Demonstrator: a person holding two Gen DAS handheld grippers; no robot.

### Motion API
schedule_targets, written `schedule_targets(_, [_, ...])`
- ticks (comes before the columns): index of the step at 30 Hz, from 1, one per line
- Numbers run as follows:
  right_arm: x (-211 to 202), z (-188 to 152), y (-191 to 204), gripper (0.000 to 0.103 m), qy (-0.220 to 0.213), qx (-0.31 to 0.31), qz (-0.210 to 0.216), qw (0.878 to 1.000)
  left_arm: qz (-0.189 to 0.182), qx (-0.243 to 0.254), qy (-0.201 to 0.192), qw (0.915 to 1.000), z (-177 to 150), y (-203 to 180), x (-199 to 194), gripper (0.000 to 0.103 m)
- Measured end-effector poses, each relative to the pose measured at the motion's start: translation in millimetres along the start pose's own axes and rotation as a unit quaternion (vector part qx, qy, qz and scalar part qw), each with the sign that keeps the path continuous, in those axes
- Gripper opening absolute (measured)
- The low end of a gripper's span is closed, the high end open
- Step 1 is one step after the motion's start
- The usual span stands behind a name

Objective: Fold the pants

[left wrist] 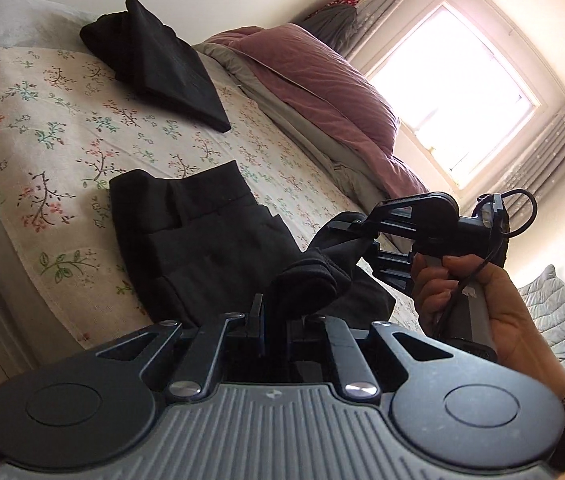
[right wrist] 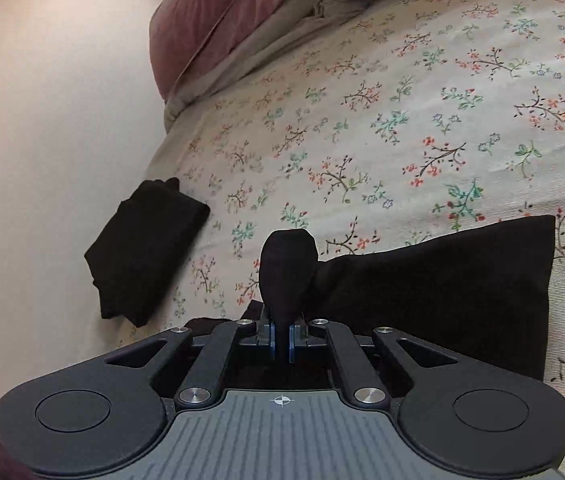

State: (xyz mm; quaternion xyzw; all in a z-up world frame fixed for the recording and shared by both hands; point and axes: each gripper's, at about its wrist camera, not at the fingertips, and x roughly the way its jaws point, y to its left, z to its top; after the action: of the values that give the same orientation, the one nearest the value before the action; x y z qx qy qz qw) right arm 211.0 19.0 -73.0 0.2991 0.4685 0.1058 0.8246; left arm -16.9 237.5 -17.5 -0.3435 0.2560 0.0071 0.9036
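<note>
- I hold the left gripper with its jaws clamped on a bunched edge of the black pants. The cloth rises from between the pads as a rolled wad directly ahead of the fingertips.
- I hold the right gripper with its jaws nearly together, pinching a second bunch of the same pants. The fabric stands up as a dark knob just beyond the blue pads.
- Reason for the two grips, as I judge it: each gripper takes one corner of the same end, so that the end can be carried as a straight edge over the rest of the garment.
- The remainder of the pants lies flat on the floral bedsheet. In the left wrist view it spreads out beyond the jaws in stacked layers, and in the right wrist view a broad panel extends to the right of the jaws.
- In the left wrist view, the right gripper appears to the right, with the person's hand on its handle. The cloth hangs between the two tools.
- A separate folded black garment rests further up the bed, well apart from both grippers. It lies near the mauve duvet.
- I judge the fold to be in progress.
</note>
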Motion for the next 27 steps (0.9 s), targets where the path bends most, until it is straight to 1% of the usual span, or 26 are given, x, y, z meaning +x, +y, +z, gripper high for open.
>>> schedule_targets(2, [16.8, -4.9, 6.1, 0.006, 0.003, 0.004, 0.002, 1.0, 0.009, -0.007, 0.0, 0.9999, 7.7, 14.0, -2.9, 0.019])
schedule_targets(5, [33.7, -9.1, 11.9, 0.007, 0.004, 0.006, 0.004, 1.0, 0.023, -0.013, 0.004, 0.9997, 15.2, 23.1, -0.8, 0.019])
schedule_targets(8, [43.5, -10.6, 11.6, 0.01, 0.004, 0.017, 0.006, 1.0, 0.041, -0.016, 0.006, 0.999, 14.8, 29.1, -1.0, 0.022])
schedule_targets(9, [45.3, -10.6, 11.0, 0.012, 0.005, 0.023, 0.01, 1.0, 0.048, -0.01, 0.007, 0.9988, 14.9, 29.7, -0.9, 0.025])
schedule_targets(10, [46.6, -10.0, 10.5, 0.012, 0.005, 0.028, 0.013, 1.0, 0.058, 0.003, 0.01, 0.9983, 16.2, 29.6, 1.0, 0.028])
schedule_targets(11, [45.7, -10.1, 10.0, 0.015, 0.004, 0.029, 0.016, 0.999, 0.064, 0.018, 0.013, 0.9977, 17.2, 29.5, 2.0, 0.037])
schedule_targets(12, [44.2, -9.8, 9.3, 0.022, 0.005, 0.027, 0.023, 0.999, 0.066, 0.032, 0.017, 0.9972, 18.8, 29.2, 2.9, 0.051])
schedule_targets(13, [41.5, -9.0, 8.8, 0.027, 0.004, 0.026, 0.031, 0.999, 0.065, 0.048, 0.02, 0.9965, 21.1, 29.0, 4.1, 0.056])
schedule_targets(14, [38.1, -8.4, 8.2, 0.038, 0.002, 0.025, 0.036, 0.999, 0.062, 0.061, 0.025, 0.9959, 23.9, 29.4, 6.5, 0.062])
schedule_targets(15, [33.7, -7.5, 8.2, 0.045, -0.003, 0.02, 0.037, 0.999, 0.057, 0.073, 0.029, 0.9953, 27.8, 30.3, 9.1, 0.062])
schedule_targets(16, [28.8, -6.2, 8.8, 0.047, -0.007, 0.012, 0.035, 0.999, 0.048, 0.086, 0.033, 0.9946, 32.7, 30.3, 10.2, 0.062])
schedule_targets(18, [19.5, -4.9, 9.9, 0.047, -0.008, -0.009, 0.027, 1.0, 0.032, 0.101, 0.041, 0.9935, 43.6, 31.1, 13.3, 0.065])
schedule_targets(20, [8.2, -6.9, 9.0, 0.047, -0.007, -0.027, 0.024, 0.999, 0.016, 0.116, 0.059, 0.9913, 55.1, 30.9, 20.8, 0.067])
schedule_targets(21, [2.9, -8.7, 8.3, 0.047, -0.007, -0.035, 0.022, 0.999, 0.011, 0.129, 0.073, 0.989, 60.2, 29.6, 26.7, 0.067])
schedule_targets(22, [-3.9, -11.8, 6.8, 0.047, -0.007, -0.045, 0.017, 0.999, 0.01, 0.147, 0.092, 0.9848, 64.4, 27.0, 35.1, 0.067])
schedule_targets(23, [-8.8, -14.6, 5.5, 0.051, -0.009, -0.053, 0.015, 0.998, 0.013, 0.164, 0.107, 0.9806, 67.3, 24.4, 43.7, 0.067])
schedule_targets(24, [-15.0, -19.1, 3.3, 0.054, -0.012, -0.063, 0.011, 0.998, 0.017, 0.177, 0.115, 0.9773, 69.0, 21.8, 50.9, 0.067])
schedule_targets(27, [-29.7, -33.5, -5.0, 0.054, -0.013, -0.087, -0.002, 0.996, 0.025, 0.202, 0.134, 0.9698, 72.6, 17.3, 73.4, 0.066])
